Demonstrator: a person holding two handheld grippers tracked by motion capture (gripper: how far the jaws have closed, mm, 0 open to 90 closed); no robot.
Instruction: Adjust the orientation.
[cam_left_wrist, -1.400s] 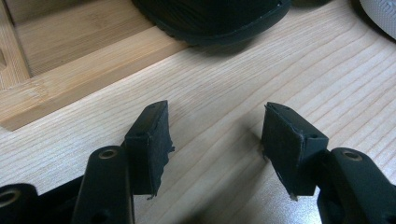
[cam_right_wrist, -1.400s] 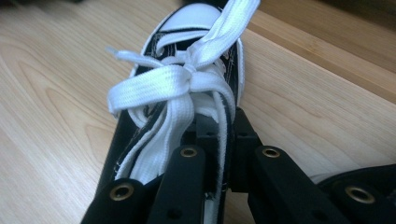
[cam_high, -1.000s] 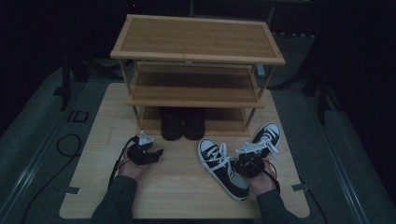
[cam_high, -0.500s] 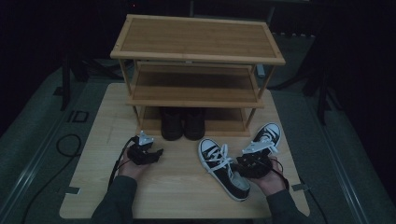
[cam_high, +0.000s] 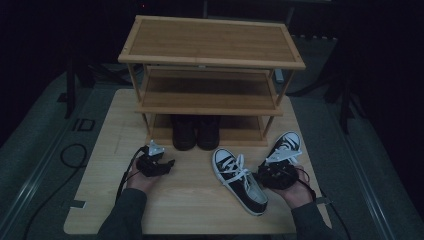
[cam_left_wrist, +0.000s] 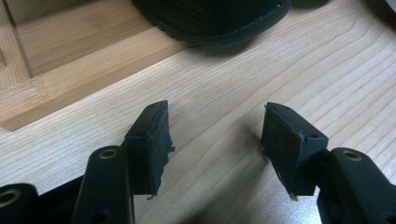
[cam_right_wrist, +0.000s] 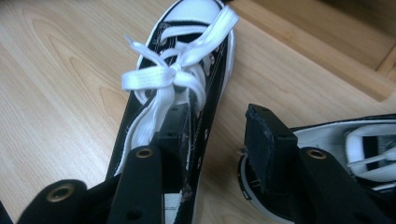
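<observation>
My left gripper (cam_high: 167, 164) hovers w/ jaws apart over bare table (cam_high: 200, 205), black boots (cam_high: 196, 131) in the rack (cam_high: 212, 60) ahead, while right gripper (cam_high: 276, 170), jaws just opened, straddles the left sneaker (cam_right_wrist: 177, 84)'s side wall w/o clamping; "ID" marks the floor.

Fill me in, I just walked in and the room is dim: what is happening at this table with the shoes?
A person is tidying shoes toward a wooden shoe rack with a claw in each hand. A pair of black boots already stands on its bottom shelf. The right claw has just been opening over the collar of one black-and-white sneaker, one pad inside it, not pressing; the second sneaker lies beside it. The left claw hovers open and empty over the table.
</observation>
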